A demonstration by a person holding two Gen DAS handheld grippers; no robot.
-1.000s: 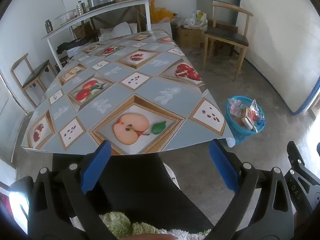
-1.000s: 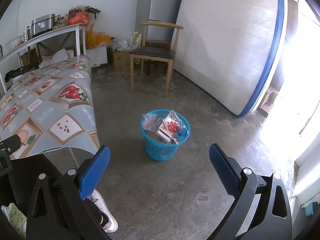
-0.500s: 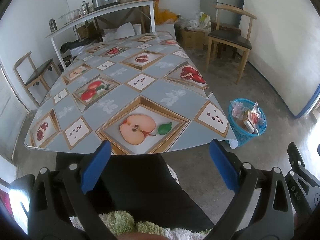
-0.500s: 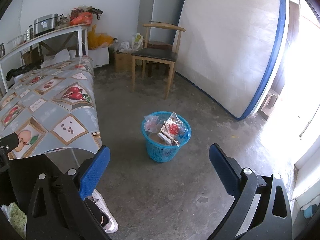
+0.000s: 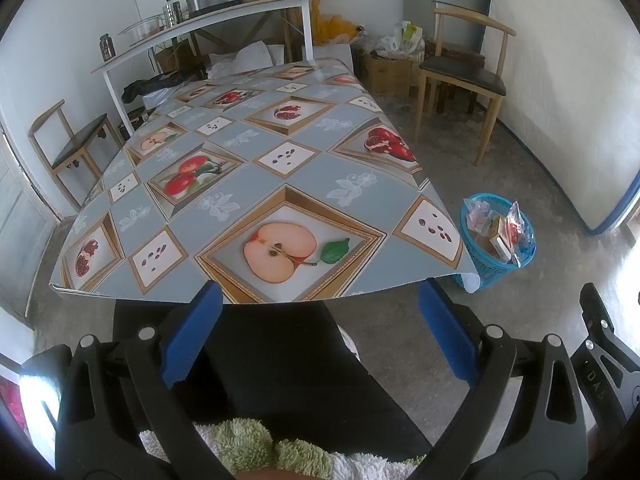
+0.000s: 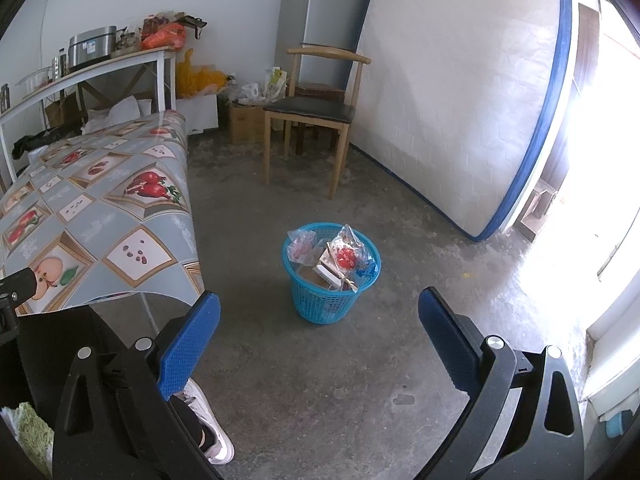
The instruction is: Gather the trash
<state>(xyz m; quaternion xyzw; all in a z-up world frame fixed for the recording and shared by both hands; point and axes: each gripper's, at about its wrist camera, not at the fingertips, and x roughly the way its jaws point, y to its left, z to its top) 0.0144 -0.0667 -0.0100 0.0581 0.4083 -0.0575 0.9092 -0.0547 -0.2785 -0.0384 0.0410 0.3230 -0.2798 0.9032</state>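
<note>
A blue plastic trash basket (image 6: 331,300) stands on the concrete floor beside the table's corner, filled with wrappers, a small box and plastic bags (image 6: 345,257). The left wrist view shows the same basket (image 5: 489,266) at the right. My left gripper (image 5: 319,330) is open and empty, held back from the near edge of the table (image 5: 240,168), which wears a fruit-print cloth. My right gripper (image 6: 319,338) is open and empty too, held above the floor short of the basket. No loose trash shows on the tablecloth.
A wooden chair (image 6: 316,114) stands past the basket, with a mattress (image 6: 460,92) leaning on the right wall. Another chair (image 5: 68,148) sits left of the table. A cluttered white shelf (image 5: 208,20) and boxes line the back wall. A person's dark trousers and white shoe (image 6: 212,432) are below the grippers.
Both grippers have drifted slightly, so the table and basket shifted a little in view. Their jaws stayed open and empty.
</note>
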